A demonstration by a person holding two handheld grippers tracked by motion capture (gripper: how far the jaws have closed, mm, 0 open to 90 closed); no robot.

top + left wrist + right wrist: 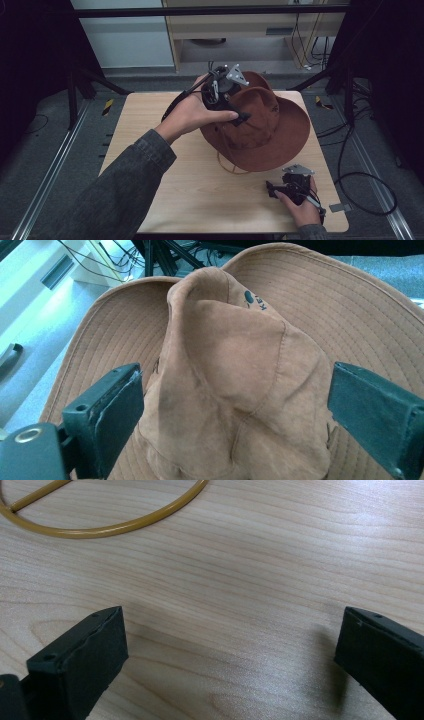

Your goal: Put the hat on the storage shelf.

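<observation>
The pale wood-grain worktop [200, 190] carries a brown wide-brimmed suede-look cloth hat [260, 125], which sits brim-down toward the far right part of it, its crown pinched into a soft ridge. A thin mustard-yellow cord loop [105, 527] trails from under the hat's near brim onto the bare wood.

The left gripper [235, 405] is over the hat's crown, tilted down at it. Its jaws stand wide apart, one on each side of the crumpled ridge, and the pads do not press on the cloth, so the hat is not held. The right gripper [230, 655] rests low on the worktop, near the hat's near brim, jaws open with nothing between them but wood.

The step in hand looks like shaping or taking hold of the crown. To do it well, the left jaws should be centred on the ridge and closed on a doubled fold of cloth, not on a single loose skin that would slip. The right gripper could steady the brim beside the cord, since the soft hat will likely slide or tip if pulled from the top alone.
</observation>
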